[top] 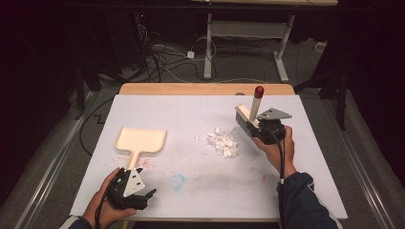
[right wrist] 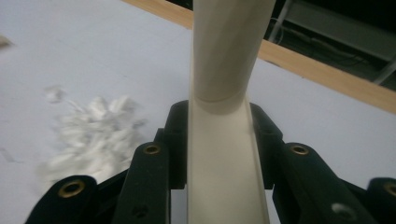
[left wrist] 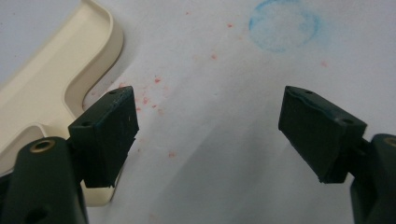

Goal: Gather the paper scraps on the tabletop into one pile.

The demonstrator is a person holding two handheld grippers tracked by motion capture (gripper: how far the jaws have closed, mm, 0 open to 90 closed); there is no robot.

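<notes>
A cream dustpan (top: pixel 140 140) lies flat at the left of the white table cover, its handle pointing toward me. My left gripper (top: pixel 141 189) hovers open just right of that handle; in the left gripper view its jaws stand wide apart, with the dustpan (left wrist: pixel 44 88) beside the left jaw. My right gripper (top: pixel 267 128) is shut on a cream hand brush (top: pixel 248 119) with a red-tipped handle, held right of a pile of white paper scraps (top: pixel 222 141). The brush handle (right wrist: pixel 224 93) runs up between the jaws, the scraps (right wrist: pixel 95 130) to its left.
A blue ring stain (top: pixel 177 181) and red specks mark the white table cover (top: pixel 191 114). The wooden table edge (top: pixel 205 88) runs along the far side. Beyond it, cables and a desk frame (top: pixel 248 43) stand on the floor.
</notes>
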